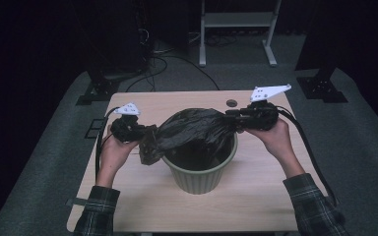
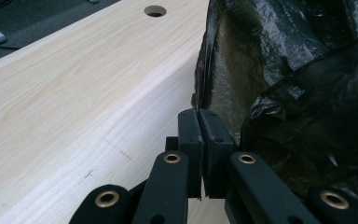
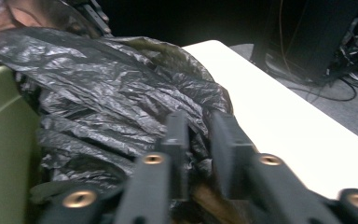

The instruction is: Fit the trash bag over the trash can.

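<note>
While I hold the black bag point(image 1: 197, 129) from both sides, it hangs stretched over the green bin point(image 1: 200, 169) in the middle of the high view.

My left gripper point(image 1: 145, 135) sits left of middle in that view, and in the left gripper view its two jaws are pressed together on a thin edge of the bag, near the middle of the frame. My right gripper point(image 1: 232, 119) sits right of middle, at the bag's other end. In the right gripper view its jaws stand a little apart with crinkled bag between them, but the picture is blurry and I cannot tell if they pinch it. The bin stands on the wooden table point(image 1: 256, 191), and part of the bag droops down inside it.
</note>
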`<state>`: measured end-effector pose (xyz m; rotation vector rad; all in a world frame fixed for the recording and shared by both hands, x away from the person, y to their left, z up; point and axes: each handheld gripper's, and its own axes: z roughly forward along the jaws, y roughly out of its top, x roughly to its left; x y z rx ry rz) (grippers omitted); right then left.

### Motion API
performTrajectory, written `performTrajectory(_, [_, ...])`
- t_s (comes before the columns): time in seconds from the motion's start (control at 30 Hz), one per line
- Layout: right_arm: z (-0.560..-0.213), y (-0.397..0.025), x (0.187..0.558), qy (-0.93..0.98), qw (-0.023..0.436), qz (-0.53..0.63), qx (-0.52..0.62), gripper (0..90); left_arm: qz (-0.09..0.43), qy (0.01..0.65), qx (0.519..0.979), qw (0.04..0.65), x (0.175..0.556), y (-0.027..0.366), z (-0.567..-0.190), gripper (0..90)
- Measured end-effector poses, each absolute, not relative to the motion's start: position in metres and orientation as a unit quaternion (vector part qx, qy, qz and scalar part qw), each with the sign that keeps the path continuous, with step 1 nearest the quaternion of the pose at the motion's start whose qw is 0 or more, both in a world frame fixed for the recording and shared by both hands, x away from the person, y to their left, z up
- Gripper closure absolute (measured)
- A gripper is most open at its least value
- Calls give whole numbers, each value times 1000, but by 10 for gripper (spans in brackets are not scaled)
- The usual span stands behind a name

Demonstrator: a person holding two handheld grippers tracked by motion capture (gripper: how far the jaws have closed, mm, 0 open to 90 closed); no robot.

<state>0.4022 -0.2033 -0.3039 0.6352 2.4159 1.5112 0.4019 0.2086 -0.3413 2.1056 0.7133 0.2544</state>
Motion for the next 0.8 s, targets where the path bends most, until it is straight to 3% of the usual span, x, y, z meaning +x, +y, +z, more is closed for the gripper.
performTrajectory(0.13, [-302, -207, 399, 821, 110, 519, 214, 897, 99, 286, 848, 435, 402, 208, -342, 883])
performTrajectory(0.8, [-311, -246, 324, 811, 91, 549, 182, 898, 90, 288, 853, 427, 402, 206, -344, 900])
